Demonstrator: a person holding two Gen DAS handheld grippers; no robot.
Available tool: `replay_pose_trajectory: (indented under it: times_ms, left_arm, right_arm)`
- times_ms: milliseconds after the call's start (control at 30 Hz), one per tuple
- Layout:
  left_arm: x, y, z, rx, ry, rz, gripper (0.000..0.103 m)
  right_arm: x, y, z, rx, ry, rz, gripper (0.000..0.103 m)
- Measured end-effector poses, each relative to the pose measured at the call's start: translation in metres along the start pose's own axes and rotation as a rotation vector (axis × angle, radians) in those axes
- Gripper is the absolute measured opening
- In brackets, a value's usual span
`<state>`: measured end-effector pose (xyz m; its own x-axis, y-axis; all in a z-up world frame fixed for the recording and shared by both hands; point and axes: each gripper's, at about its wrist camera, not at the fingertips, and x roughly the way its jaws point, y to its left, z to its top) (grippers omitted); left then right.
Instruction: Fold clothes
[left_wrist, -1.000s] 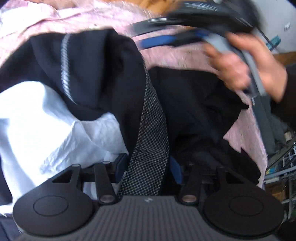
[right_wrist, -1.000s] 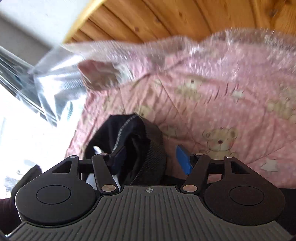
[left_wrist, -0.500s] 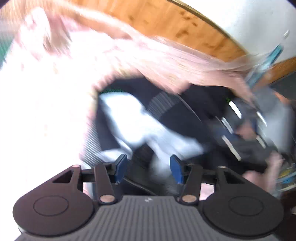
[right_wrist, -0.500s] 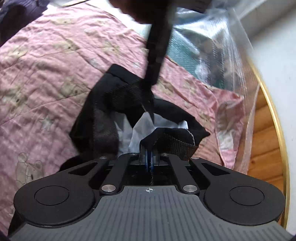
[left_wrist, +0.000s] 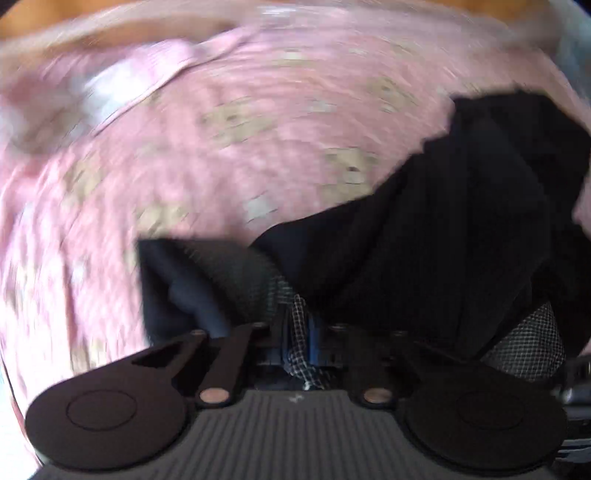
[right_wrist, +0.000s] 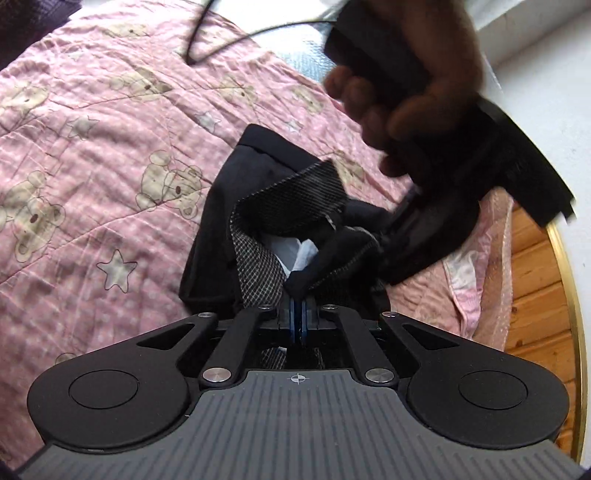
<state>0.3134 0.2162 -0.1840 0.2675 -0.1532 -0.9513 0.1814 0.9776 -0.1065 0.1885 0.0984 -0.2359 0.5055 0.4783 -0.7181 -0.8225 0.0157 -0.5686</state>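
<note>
We see both jaws clenched on black garment with checked mesh lining: left gripper, right gripper; pink teddy-bear quilt beneath.

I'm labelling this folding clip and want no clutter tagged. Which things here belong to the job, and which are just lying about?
In the job:
black garment, pinched at two spots
right gripper, jaws shut on it
left gripper, jaws shut on it

Just lying about:
pink teddy-bear quilt underneath
black cable

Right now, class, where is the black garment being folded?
In both wrist views the black garment hangs centre frame over the pink teddy-bear quilt, pinched by the right gripper and the left gripper.
</note>
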Motion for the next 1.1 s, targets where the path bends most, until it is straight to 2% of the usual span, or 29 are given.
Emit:
replay_pose_trajectory:
  times_ms: [67, 133, 167, 267, 333, 400, 467, 533, 567, 633, 667, 700, 733, 800, 867, 933, 1000, 1100]
  left_arm:
    - [-0.023, 0.026, -0.023, -0.214, -0.081, -0.072, 0.008]
    - [-0.039, 0.044, -0.048, -0.397, -0.133, -0.149, 0.008]
    - [-0.040, 0.046, -0.059, -0.440, -0.129, -0.158, 0.007]
    - [-0.044, 0.039, -0.082, -0.470, -0.153, -0.129, 0.006]
    - [-0.056, 0.030, -0.093, -0.476, -0.217, -0.127, 0.005]
    - [-0.073, 0.019, -0.099, -0.482, -0.285, -0.141, 0.005]
    - [-0.089, 0.004, -0.108, -0.487, -0.346, -0.174, 0.005]
    - [-0.099, -0.014, -0.115, -0.483, -0.404, -0.216, 0.005]
    - [-0.098, -0.022, -0.116, -0.475, -0.410, -0.234, 0.005]
    - [-0.093, -0.036, -0.118, -0.455, -0.415, -0.254, 0.005]
    - [-0.090, -0.043, -0.119, -0.443, -0.420, -0.254, 0.005]
    - [-0.088, -0.050, -0.120, -0.431, -0.426, -0.253, 0.005]
    - [-0.089, -0.052, -0.122, -0.418, -0.442, -0.249, 0.005]
    - [-0.095, -0.053, -0.128, -0.393, -0.477, -0.238, 0.008]
    - [-0.104, -0.042, -0.137, -0.379, -0.509, -0.262, 0.019]
    - [-0.114, -0.027, -0.147, -0.355, -0.523, -0.266, 0.030]
    - [-0.124, -0.010, -0.157, -0.302, -0.518, -0.248, 0.037]
    - [-0.138, 0.015, -0.166, -0.142, -0.476, -0.137, 0.049]
  right_arm:
    - [-0.002, -0.008, -0.008, 0.096, -0.003, 0.015, 0.002]
    - [-0.008, -0.031, -0.016, 0.266, -0.039, 0.116, 0.004]
    - [-0.012, -0.043, -0.021, 0.351, -0.057, 0.167, 0.005]
    - [-0.022, -0.078, -0.034, 0.606, -0.111, 0.320, 0.018]
    - [-0.028, -0.102, -0.044, 0.784, -0.150, 0.419, 0.022]
    - [-0.025, -0.137, -0.062, 1.057, -0.227, 0.479, 0.023]
    - [-0.020, -0.170, -0.080, 1.325, -0.295, 0.538, 0.033]
    - [0.015, -0.184, -0.089, 1.534, -0.252, 0.628, 0.057]
    - [0.038, -0.186, -0.092, 1.616, -0.216, 0.703, 0.059]
    - [0.081, -0.180, -0.087, 1.691, -0.117, 0.821, 0.059]
    - [0.096, -0.176, -0.080, 1.685, -0.069, 0.863, 0.056]
    - [0.103, -0.173, -0.071, 1.643, -0.046, 0.885, 0.026]
    - [0.107, -0.171, -0.060, 1.593, -0.025, 0.895, 0.003]
    - [0.083, -0.181, -0.025, 1.356, -0.044, 0.768, 0.000]
    - [0.044, -0.190, 0.020, 1.043, -0.090, 0.616, 0.000]
    - [0.008, -0.187, 0.059, 0.767, -0.129, 0.526, 0.000]
    - [-0.009, -0.179, 0.081, 0.602, -0.134, 0.476, 0.000]
    - [-0.016, -0.160, 0.097, 0.467, -0.150, 0.458, 0.000]
